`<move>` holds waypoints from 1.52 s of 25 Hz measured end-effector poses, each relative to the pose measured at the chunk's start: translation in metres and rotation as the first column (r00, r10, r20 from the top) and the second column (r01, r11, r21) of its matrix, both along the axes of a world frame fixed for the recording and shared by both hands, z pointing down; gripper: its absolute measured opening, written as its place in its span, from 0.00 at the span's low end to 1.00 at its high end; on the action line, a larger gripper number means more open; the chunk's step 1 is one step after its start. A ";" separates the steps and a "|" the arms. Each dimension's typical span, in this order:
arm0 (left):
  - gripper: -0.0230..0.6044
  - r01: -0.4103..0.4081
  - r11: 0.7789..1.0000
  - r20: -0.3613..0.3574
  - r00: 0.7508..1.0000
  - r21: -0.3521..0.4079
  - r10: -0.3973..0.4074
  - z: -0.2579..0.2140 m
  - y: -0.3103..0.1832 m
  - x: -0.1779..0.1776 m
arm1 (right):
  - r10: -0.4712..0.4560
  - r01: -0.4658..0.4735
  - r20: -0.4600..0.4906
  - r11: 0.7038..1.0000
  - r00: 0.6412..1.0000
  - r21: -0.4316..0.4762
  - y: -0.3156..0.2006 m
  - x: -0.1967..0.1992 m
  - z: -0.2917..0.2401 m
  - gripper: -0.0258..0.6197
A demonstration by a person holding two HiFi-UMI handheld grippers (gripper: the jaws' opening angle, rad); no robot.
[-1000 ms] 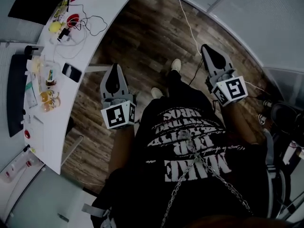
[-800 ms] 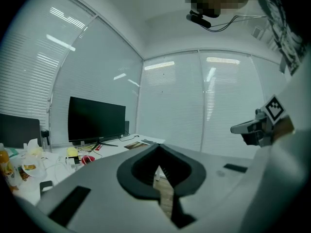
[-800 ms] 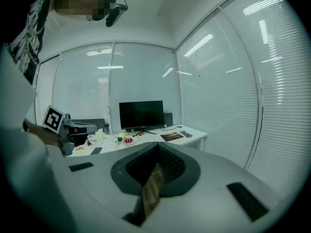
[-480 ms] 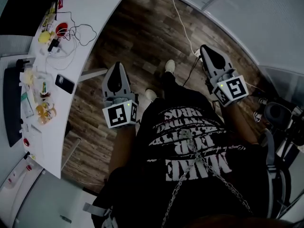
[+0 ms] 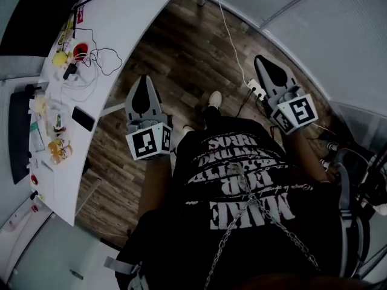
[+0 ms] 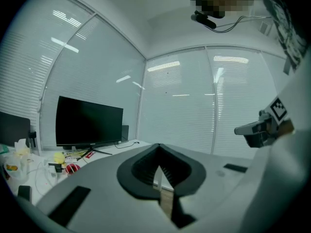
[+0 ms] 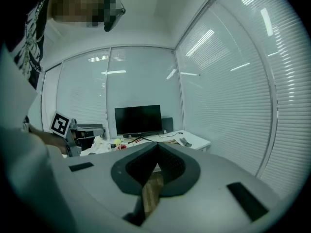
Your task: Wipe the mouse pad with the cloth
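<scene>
Below, wood floor [image 5: 181, 53] beside white desk [image 5: 130, 17].

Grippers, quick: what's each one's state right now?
Left gripper: jaws closed, nothing between them.
Right gripper: jaws closed, nothing between them.

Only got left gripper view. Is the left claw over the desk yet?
Observer: No. In head view the left claw is over the wood floor, beside the desk edge.
Operator: Right claw shut?
Observer: Yes. In its own view the right claw has its jaws together, nothing between them.
Operator: Anything on the floor ahead?
Observer: A white cable runs across it, towards the right claw.
</scene>
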State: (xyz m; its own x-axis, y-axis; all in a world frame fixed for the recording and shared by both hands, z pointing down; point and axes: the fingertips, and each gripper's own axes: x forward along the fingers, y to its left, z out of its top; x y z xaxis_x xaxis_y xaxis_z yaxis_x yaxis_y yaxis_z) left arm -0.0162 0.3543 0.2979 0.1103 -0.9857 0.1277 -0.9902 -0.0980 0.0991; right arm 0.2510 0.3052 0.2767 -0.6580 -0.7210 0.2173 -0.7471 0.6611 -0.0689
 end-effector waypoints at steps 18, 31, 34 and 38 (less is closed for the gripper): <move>0.04 0.007 0.999 0.072 0.997 0.051 -0.011 -0.044 -0.068 0.055 | -0.062 0.057 0.086 0.996 0.994 0.063 -0.082 0.038 -0.028 0.04; 0.04 -0.039 0.998 0.023 0.999 0.049 0.038 -0.025 -0.127 0.056 | -0.135 0.135 0.061 0.991 0.989 0.007 -0.113 0.018 -0.005 0.04; 0.04 -0.037 0.999 0.013 0.999 0.031 0.037 -0.020 -0.137 0.046 | -0.127 0.127 0.057 0.992 0.990 -0.009 -0.128 0.009 -0.006 0.04; 0.04 -0.013 1.000 -0.005 1.000 -0.004 0.013 -0.006 -0.152 0.023 | -0.159 0.160 0.052 0.987 0.986 -0.026 -0.147 -0.018 0.000 0.04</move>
